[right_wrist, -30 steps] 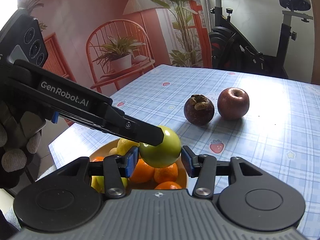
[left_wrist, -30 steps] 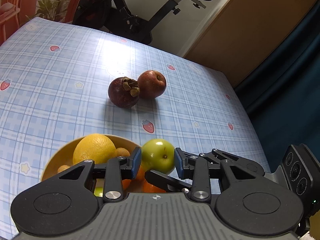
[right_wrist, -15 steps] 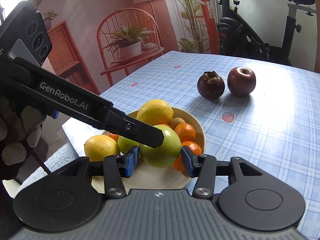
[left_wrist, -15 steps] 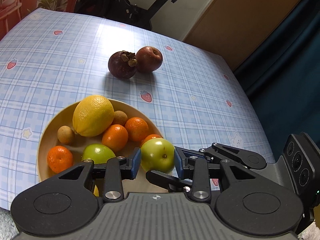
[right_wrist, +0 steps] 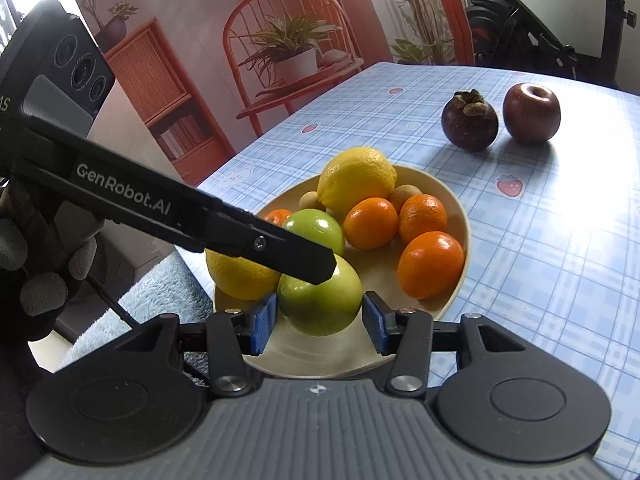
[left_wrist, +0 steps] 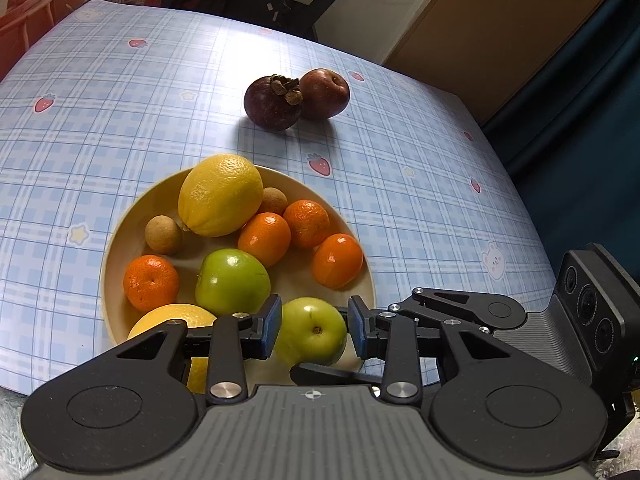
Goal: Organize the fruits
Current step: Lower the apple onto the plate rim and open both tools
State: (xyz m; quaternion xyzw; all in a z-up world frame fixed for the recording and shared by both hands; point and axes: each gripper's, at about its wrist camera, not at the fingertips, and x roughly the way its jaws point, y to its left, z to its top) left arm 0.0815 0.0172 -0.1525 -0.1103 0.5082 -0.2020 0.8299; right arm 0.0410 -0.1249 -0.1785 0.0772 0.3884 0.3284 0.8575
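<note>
A green apple (left_wrist: 311, 331) sits between the pads of both grippers, above the near rim of a beige bowl (left_wrist: 120, 224). My left gripper (left_wrist: 314, 330) is shut on it. My right gripper (right_wrist: 318, 320) brackets the same apple (right_wrist: 320, 300) crosswise, with a small gap at its right pad. The bowl (right_wrist: 460, 208) holds two lemons, another green apple (left_wrist: 232, 282), several mandarins and two longans. A mangosteen (left_wrist: 274, 102) and a red apple (left_wrist: 324, 94) lie touching on the tablecloth beyond the bowl.
The blue checked tablecloth (left_wrist: 100, 120) covers the table; its edge falls off close at the right and near sides. An exercise bike (right_wrist: 560, 32) and an orange chair with a plant (right_wrist: 288, 60) stand beyond the table. A fluffy rug (right_wrist: 160, 300) lies below.
Both grippers have pulled back and up with the green apple, so the whole bowl shows now. The apple has come from the bowl's far side to its near rim.
</note>
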